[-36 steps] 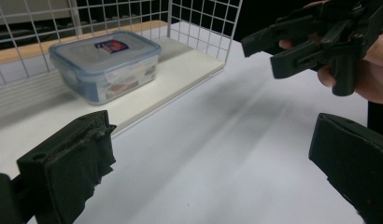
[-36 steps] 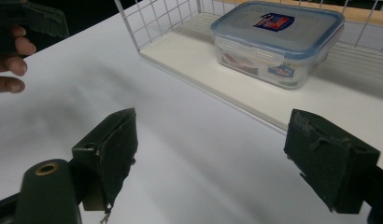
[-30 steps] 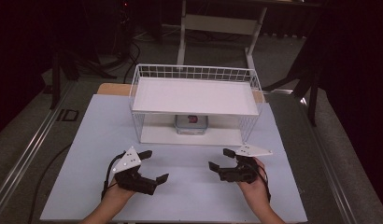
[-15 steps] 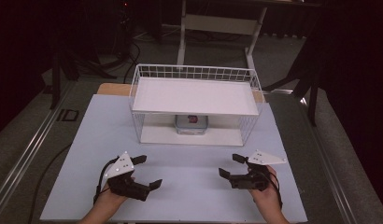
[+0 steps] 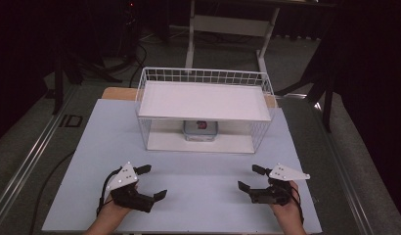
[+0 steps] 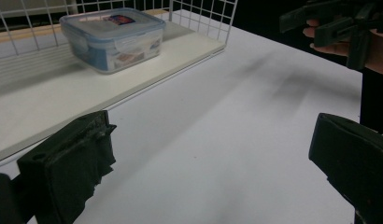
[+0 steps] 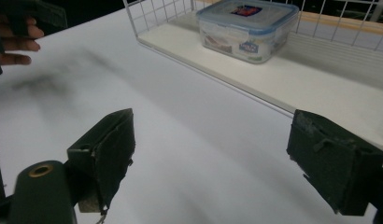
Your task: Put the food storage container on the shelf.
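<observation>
Looking along the spread left claw (image 6: 213, 158), a lidded container's (image 6: 114, 38) sides appear, while overhead the right claw (image 5: 250, 178) gapes too.

The left gripper (image 5: 152, 181) and the right gripper (image 5: 251, 178) sit low over the near part of the table (image 5: 198, 166), well apart from each other, left one on the left side, right one on the right side. Both have their jaws wide apart and hold nothing. In front of them, farther back on the table, stands the wire rack (image 5: 204, 115). It sits between the two grippers, straight ahead of the gap. The box (image 5: 201, 130) sits on the bottom shelf of the rack, under the top shelf, near the middle.
</observation>
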